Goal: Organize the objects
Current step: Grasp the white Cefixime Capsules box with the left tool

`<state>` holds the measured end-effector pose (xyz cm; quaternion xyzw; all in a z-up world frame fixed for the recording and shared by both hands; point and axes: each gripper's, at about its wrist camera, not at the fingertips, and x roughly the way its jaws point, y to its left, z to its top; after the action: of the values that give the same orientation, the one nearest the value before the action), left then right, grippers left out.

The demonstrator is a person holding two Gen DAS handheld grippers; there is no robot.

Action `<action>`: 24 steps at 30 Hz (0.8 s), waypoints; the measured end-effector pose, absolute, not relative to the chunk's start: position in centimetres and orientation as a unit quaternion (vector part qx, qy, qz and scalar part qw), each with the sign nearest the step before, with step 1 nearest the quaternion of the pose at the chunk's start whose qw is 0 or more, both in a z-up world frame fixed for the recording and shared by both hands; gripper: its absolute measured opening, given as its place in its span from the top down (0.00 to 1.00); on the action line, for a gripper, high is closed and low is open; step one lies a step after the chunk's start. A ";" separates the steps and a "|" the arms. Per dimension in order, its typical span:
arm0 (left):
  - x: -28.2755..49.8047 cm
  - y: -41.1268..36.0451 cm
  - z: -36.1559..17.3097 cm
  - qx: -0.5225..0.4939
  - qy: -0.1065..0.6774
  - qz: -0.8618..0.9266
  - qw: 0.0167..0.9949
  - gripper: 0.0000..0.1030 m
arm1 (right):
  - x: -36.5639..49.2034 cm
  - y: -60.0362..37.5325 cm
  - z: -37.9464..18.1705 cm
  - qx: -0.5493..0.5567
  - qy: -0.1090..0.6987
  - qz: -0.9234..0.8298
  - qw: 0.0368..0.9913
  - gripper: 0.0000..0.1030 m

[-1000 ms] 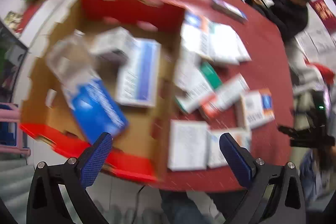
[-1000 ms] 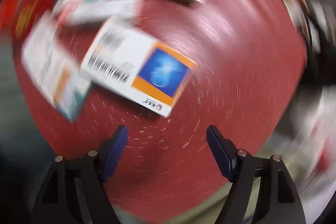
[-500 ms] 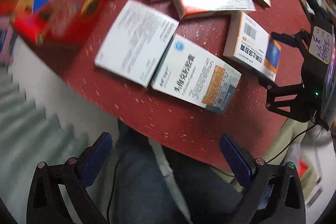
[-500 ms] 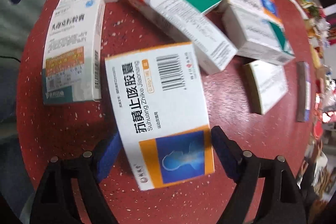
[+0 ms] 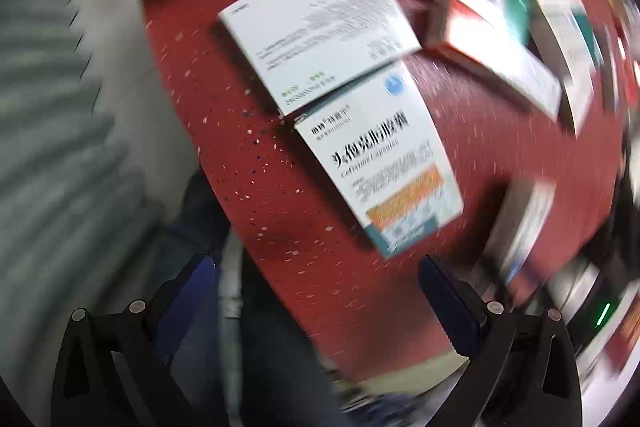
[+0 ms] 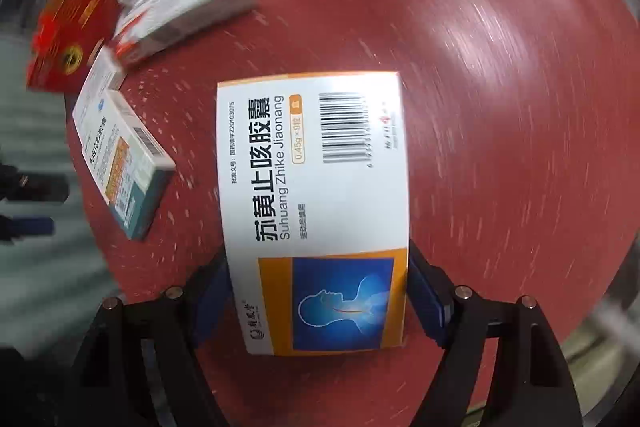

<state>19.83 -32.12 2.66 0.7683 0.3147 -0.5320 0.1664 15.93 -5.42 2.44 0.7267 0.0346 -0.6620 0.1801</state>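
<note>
A white medicine box with an orange band and a blue head picture (image 6: 316,195) sits between the blue pads of my right gripper (image 6: 318,287). Its jaws are closing and the pads touch both long sides of the box, over the red speckled table (image 6: 500,107). My left gripper (image 5: 316,279) is open with nothing in it, at the table's near edge. Just ahead of it lies a white and teal box with an orange patch (image 5: 380,163), and a plain white box (image 5: 320,27) overlaps that one's far end.
Several more medicine boxes are heaped at the far side (image 5: 500,27). A red carton (image 6: 68,27) stands at the table's left end. A person's trouser legs (image 5: 248,347) show below the table edge, with a pale floor to the left.
My right gripper has come down around the orange and white box, which now lies straight between its pads. The left view swung from the red carton to the table's near edge and rolled.
</note>
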 end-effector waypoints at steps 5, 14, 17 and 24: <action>20.0 -30.6 2.2 0.720 0.338 -0.536 0.282 0.00 | 17.7 -5.8 2.7 0.721 0.070 -0.666 0.176 0.24; 18.6 -28.2 1.6 0.664 0.362 -0.524 0.392 0.00 | 17.8 -7.3 3.2 0.720 0.108 -0.663 0.175 0.23; 17.9 -27.9 2.1 0.650 0.374 -0.527 0.399 0.01 | 17.7 -7.7 3.3 0.722 0.115 -0.658 0.178 0.23; 15.5 -25.8 3.0 0.628 0.330 -0.560 0.429 0.00 | 17.3 -8.2 3.8 0.725 0.119 -0.655 0.177 0.22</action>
<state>15.54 -25.76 3.03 0.6277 0.3300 -0.5598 0.4286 17.33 -8.24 3.84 0.7250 0.1188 -0.6550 0.1769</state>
